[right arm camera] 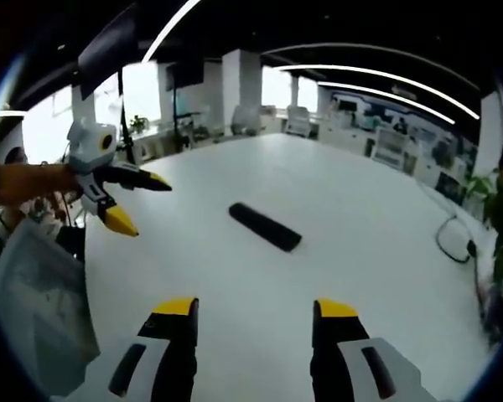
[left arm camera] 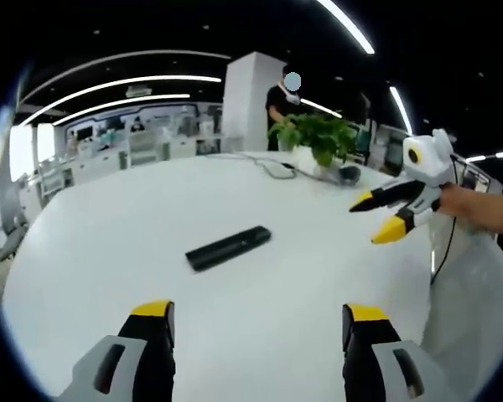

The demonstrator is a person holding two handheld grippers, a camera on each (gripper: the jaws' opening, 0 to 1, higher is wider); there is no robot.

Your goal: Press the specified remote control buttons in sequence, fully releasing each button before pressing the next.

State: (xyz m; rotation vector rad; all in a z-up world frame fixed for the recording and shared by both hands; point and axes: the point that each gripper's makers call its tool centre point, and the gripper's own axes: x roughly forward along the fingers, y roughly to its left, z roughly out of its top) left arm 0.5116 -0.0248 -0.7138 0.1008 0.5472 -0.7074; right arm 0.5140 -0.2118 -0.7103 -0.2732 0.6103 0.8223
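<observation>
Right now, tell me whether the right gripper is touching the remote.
Apart. In the left gripper view, the right gripper hangs open above the white table, well to the side of the remote, with bare tabletop between them.

No legible text, label, brand, number or sign in either view. Remote control (left arm camera: pixel 228 248) shows plain black surface; button markings too small to read.

A slim black remote control (left arm camera: pixel 229 248) (right arm camera: pixel 265 226) lies flat on the white table (left arm camera: pixel 109 226) (right arm camera: pixel 369 209).
</observation>
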